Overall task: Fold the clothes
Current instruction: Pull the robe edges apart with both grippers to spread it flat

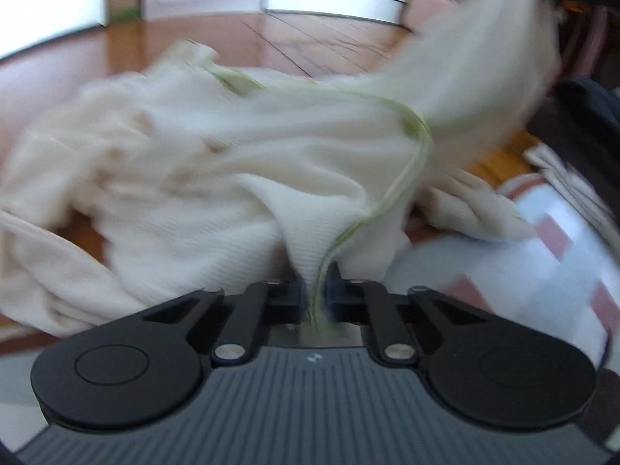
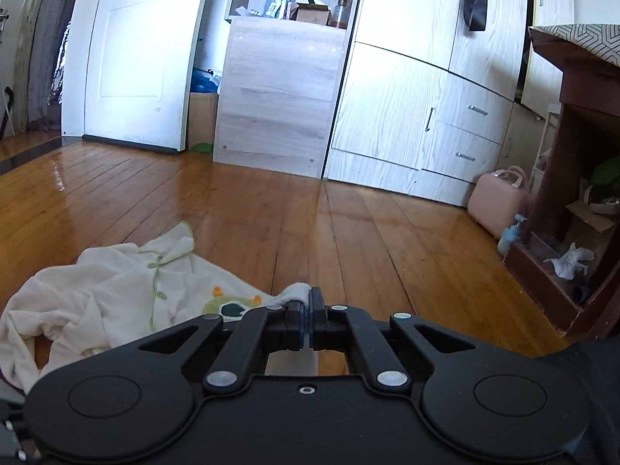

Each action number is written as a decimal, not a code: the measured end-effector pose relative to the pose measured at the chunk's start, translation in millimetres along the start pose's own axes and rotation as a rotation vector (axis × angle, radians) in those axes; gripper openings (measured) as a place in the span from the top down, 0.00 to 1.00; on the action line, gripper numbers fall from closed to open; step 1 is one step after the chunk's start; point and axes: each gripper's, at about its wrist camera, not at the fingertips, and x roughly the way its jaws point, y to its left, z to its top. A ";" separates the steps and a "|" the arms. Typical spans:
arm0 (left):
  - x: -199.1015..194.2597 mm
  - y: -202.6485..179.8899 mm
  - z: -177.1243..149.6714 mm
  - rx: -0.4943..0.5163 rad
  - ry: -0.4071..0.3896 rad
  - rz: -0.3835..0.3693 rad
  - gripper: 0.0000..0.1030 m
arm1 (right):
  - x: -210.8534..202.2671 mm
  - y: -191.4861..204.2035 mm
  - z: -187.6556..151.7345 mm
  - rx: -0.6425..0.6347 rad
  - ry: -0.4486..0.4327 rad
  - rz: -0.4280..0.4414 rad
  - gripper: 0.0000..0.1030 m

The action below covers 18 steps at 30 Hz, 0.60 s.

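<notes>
1. Left wrist view: the left tool [image 1: 314, 271] is clamped on a fold of a cream garment [image 1: 217, 162], right at its green-piped edge [image 1: 410, 162]. The picture is blurred.
2. The garment lies bunched from 9 o'clock across the centre, and one part rises toward 1 o'clock. It rests partly on the wooden floor [image 1: 271, 35] and partly on a checked blanket [image 1: 542, 271] at 4 o'clock.
3. A small pale mark sits on the tool body; no writing can be read.
4. Right wrist view: the right tool [image 2: 309, 306] is pressed together on a corner of the same garment [image 2: 116, 286], which spreads on the floor [image 2: 348, 224] toward 8 o'clock, showing a green and orange picture [image 2: 228, 304].
5. A white wardrobe [image 2: 407, 108] stands at 1 o'clock, a pink case [image 2: 496, 197] at 3 o'clock. No labels are legible.
</notes>
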 end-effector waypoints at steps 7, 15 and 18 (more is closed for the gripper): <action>-152.1 56.9 49.8 -0.139 -0.442 0.088 0.93 | -40.0 -24.8 7.0 -0.057 -0.053 0.034 0.99; -173.3 68.6 20.1 -0.199 -0.307 0.070 0.93 | -85.1 19.4 8.5 -0.228 -0.081 0.168 0.97; -126.2 97.2 6.9 -0.280 -0.168 0.089 0.93 | -48.6 34.7 -19.8 -0.252 0.062 0.169 0.97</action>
